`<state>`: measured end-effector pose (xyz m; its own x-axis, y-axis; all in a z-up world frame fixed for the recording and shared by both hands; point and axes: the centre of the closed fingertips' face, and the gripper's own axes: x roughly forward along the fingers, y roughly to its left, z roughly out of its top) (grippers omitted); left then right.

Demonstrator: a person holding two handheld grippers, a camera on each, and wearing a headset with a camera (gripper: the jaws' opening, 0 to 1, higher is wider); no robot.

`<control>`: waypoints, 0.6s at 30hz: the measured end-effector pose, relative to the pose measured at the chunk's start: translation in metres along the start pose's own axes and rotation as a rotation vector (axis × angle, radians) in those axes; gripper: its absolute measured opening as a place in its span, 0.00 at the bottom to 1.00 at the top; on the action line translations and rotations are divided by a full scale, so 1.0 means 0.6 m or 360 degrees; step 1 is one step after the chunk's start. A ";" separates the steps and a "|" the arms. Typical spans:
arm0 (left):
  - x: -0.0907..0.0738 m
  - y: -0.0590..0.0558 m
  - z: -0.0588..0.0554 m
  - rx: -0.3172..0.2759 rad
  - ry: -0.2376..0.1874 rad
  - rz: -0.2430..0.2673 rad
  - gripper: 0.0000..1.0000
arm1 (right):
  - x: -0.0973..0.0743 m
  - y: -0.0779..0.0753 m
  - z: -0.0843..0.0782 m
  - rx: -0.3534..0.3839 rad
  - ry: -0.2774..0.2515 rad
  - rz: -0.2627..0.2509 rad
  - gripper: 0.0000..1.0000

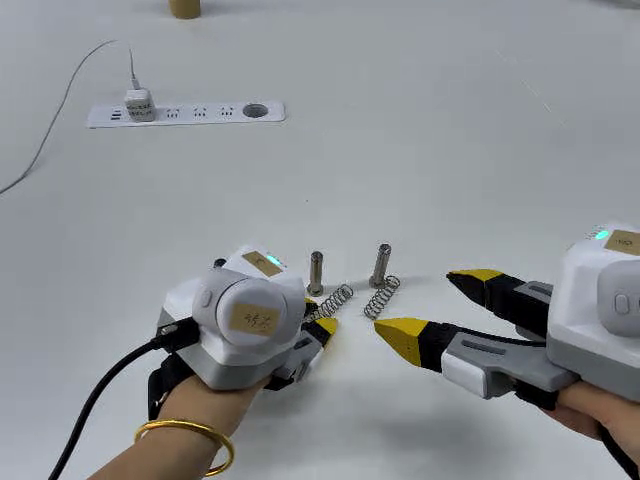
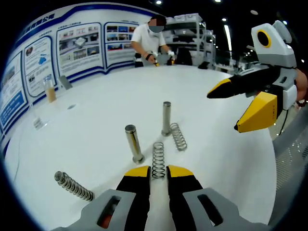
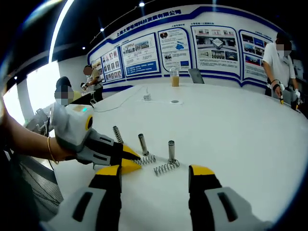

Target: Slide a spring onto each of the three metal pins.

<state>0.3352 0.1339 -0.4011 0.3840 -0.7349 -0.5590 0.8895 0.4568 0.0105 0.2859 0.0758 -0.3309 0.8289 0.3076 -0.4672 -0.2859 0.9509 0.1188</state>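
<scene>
- Spring of thin steel wire lies flat on the table. Its near end is between the yellow tips of your left gripper, which is clamped narrowly on it.
- Your right gripper is spread wide and holds nothing. The second spring lies in front of its jaws, apart from them.
- This second spring lies flat with one end at the foot of the far pin.
- The near pin stands upright and bare, just beside the held spring.
- A third coiled piece is off to the left. You cannot tell if a pin is inside it.
- Both pins are smooth metal cylinders with a wider foot, standing on the white table.
</scene>
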 end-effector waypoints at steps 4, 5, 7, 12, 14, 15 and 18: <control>0.001 0.000 0.000 0.0017 0.0006 0.0002 0.12 | 0.000 -0.004 -0.002 0.0010 0.0006 -0.0017 0.56; 0.001 0.001 0.000 0.0016 0.0007 0.0004 0.12 | 0.000 -0.005 -0.003 0.0013 0.0008 -0.0021 0.56; 0.001 0.001 0.000 0.0016 0.0008 0.0005 0.11 | 0.001 -0.005 -0.003 0.0008 0.0013 -0.0024 0.56; -0.002 0.000 -0.001 0.0021 0.0013 0.0008 0.11 | 0.000 -0.006 -0.002 0.0008 0.0016 -0.0036 0.56; -0.004 -0.001 -0.002 0.0036 0.0014 0.0012 0.11 | -0.002 -0.008 -0.001 0.0021 0.0010 -0.0041 0.56; -0.006 -0.002 -0.003 0.0041 0.0015 0.0010 0.11 | -0.002 -0.008 0.001 0.0035 0.0004 -0.0045 0.56; -0.012 -0.005 -0.006 0.0055 0.0015 0.0004 0.11 | -0.003 -0.009 0.005 0.0081 -0.0018 -0.0040 0.56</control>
<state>0.3287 0.1393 -0.4003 0.3841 -0.7288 -0.5669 0.8966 0.4409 0.0407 0.2871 0.0704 -0.3279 0.8410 0.2836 -0.4607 -0.2401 0.9588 0.1518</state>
